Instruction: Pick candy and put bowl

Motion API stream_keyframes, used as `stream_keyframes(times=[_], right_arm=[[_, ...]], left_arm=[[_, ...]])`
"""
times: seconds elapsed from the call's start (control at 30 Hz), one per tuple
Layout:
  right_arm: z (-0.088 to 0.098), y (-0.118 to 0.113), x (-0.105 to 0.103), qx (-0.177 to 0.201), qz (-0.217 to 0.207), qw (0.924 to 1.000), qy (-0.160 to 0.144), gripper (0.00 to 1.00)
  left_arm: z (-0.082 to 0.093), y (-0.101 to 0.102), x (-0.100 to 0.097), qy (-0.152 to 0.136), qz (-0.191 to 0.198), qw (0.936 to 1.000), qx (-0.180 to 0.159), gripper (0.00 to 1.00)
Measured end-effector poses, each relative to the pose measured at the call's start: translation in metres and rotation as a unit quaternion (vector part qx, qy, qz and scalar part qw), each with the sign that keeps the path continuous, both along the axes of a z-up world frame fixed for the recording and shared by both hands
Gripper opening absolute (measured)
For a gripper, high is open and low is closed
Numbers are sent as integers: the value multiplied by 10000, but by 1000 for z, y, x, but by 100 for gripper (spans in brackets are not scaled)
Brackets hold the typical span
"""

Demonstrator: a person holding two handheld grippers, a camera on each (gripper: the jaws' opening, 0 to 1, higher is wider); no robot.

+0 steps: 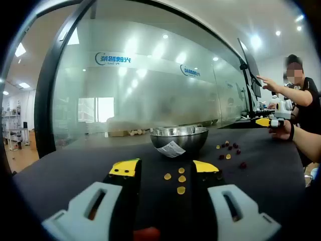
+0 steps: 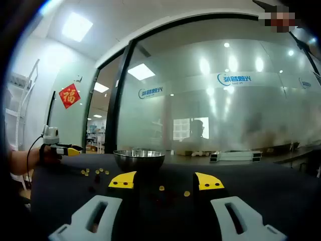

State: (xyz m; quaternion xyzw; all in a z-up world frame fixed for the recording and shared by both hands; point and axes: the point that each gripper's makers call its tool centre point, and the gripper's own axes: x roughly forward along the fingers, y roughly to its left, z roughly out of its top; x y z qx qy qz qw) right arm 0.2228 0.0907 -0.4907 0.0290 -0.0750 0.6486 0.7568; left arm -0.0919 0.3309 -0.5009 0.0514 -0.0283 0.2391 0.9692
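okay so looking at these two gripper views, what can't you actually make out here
- Inside of the metal bowl: both views look at it from the side, so its wall hides whether any candy is in it.
- Dark candies: left gripper view, too small to tell their shape or exact colour.
- Red thing between the left gripper jaws: cut off by the bottom edge.
- Candies near the right gripper: dark ones blend into the black table.

red candy point(image 1: 146, 234) cut off, perhaps between fingers
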Motion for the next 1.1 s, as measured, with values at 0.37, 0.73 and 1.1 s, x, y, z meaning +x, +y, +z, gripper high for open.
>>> stream_keyframes(times=[0.37, 0.73, 1.1], right_arm=[[0, 0, 1, 8, -4, 10000, -2, 38], [1, 0, 1, 13, -8, 10000, -6, 38], [1, -1, 2, 27, -15, 10000, -1, 38]], left_arm=[[1, 1, -1, -3, 8, 10000, 16, 34], [2, 2, -1, -26, 13, 10000, 17, 34], [2, 1, -1, -23, 12, 10000, 23, 34]])
